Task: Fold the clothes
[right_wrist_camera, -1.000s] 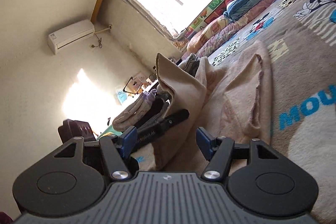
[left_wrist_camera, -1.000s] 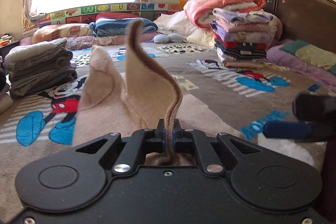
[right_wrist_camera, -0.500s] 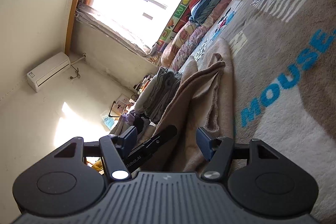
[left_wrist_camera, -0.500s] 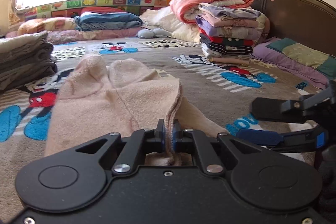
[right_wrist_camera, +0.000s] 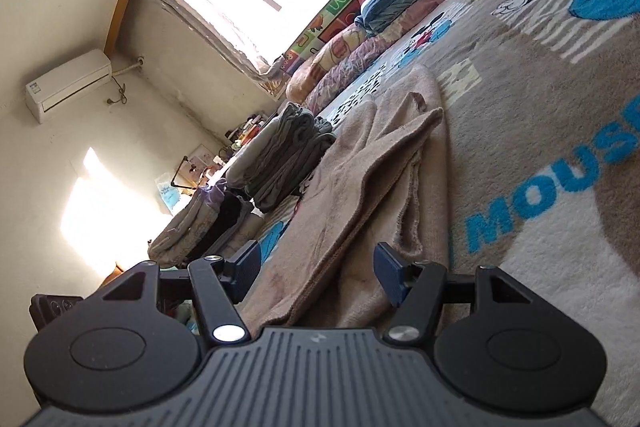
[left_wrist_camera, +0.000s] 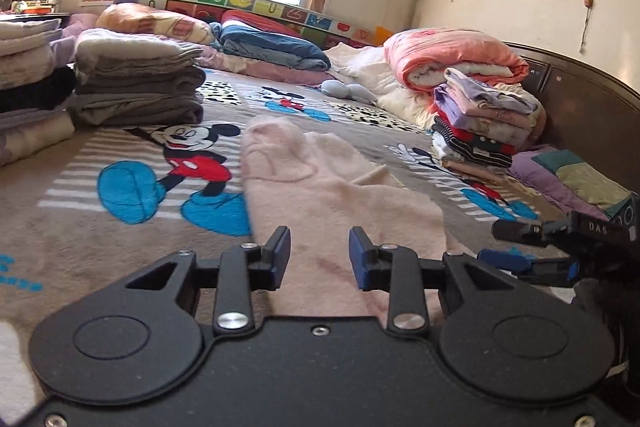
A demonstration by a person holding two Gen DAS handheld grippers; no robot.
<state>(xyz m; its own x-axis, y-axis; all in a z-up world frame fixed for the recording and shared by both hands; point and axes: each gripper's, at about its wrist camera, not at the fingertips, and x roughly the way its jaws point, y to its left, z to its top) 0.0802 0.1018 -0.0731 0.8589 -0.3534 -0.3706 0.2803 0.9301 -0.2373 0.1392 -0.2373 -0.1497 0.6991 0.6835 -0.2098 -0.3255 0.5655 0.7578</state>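
Observation:
A beige fleece garment (left_wrist_camera: 340, 199) lies folded over on the Mickey Mouse blanket (left_wrist_camera: 132, 187), stretching away from me. My left gripper (left_wrist_camera: 319, 253) is open and empty just above its near end. In the right wrist view the garment (right_wrist_camera: 360, 187) shows a doubled layer with its edge running toward the camera. My right gripper (right_wrist_camera: 318, 273) is open and empty over the garment's near edge. It also shows at the right of the left wrist view (left_wrist_camera: 532, 247), low beside the garment.
A stack of folded grey clothes (left_wrist_camera: 136, 83) stands at the left. A taller stack of folded coloured clothes (left_wrist_camera: 480, 123) stands at the right near the dark headboard (left_wrist_camera: 580, 99). Rolled bedding and pillows (left_wrist_camera: 272, 43) line the far side under the window.
My left gripper lowered the raised beige fold onto the bed, then opened and let it go. The garment now lies flat. My right gripper stayed open and moved lower.

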